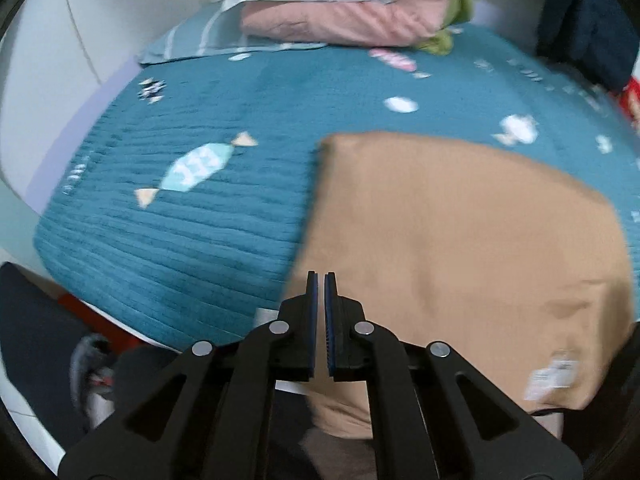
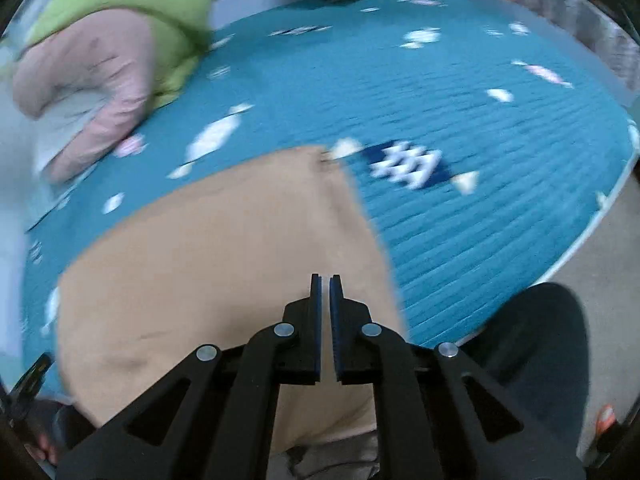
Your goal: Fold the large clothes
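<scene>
A tan garment (image 1: 460,240) lies folded into a flat block on the teal bedspread (image 1: 200,240), close to the bed's near edge. A white label (image 1: 554,376) shows on its lower right part. My left gripper (image 1: 321,276) hovers over the garment's left edge, its jaws together with only a thin slit and nothing between them. In the right wrist view the same tan garment (image 2: 224,260) fills the lower left. My right gripper (image 2: 325,278) hangs above its right side, jaws nearly touching and empty. Both views are blurred by motion.
A pink padded jacket (image 1: 352,16) and a green garment (image 2: 132,4) are piled at the far side of the bed, beside a striped pillow (image 1: 192,40). Dark clothes (image 1: 588,20) hang at the far right. A person's dark trouser leg (image 2: 540,352) stands by the bed's edge.
</scene>
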A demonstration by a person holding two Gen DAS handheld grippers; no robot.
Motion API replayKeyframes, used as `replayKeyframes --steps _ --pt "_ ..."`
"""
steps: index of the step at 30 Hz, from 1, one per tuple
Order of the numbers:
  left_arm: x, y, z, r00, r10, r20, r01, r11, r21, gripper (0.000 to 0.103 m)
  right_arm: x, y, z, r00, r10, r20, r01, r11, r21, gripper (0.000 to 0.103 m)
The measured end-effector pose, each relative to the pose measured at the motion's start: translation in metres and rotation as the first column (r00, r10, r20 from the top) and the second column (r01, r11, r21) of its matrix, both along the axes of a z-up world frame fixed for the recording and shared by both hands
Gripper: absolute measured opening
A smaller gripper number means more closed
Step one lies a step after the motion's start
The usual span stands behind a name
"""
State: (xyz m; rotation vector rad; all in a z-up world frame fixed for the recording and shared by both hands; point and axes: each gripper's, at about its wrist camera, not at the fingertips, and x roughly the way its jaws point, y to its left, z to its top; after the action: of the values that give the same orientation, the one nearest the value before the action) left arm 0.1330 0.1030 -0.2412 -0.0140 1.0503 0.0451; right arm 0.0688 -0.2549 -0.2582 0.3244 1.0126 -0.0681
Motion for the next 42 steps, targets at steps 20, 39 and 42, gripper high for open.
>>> replayKeyframes --steps 20,39,42 --pt "-0.024 -0.067 -0.056 0.969 -0.197 -0.152 0.190 0.980 -0.061 0.003 -0.019 0.073 -0.067 0.937 0.218 -0.274 -0.256 0.960 -0.112 0.000" --pt "-0.006 -0.013 -0.074 0.987 0.039 -0.155 -0.038 0.999 0.009 0.003 -0.001 0.020 -0.082 0.950 -0.053 -0.308 -0.029 0.966 -0.257 0.000" --pt "-0.005 -0.007 -0.073 0.987 0.042 -0.158 -0.045 0.999 -0.011 0.003 -0.003 0.022 -0.079 0.950 -0.049 -0.308 -0.032 0.967 -0.251 0.000"
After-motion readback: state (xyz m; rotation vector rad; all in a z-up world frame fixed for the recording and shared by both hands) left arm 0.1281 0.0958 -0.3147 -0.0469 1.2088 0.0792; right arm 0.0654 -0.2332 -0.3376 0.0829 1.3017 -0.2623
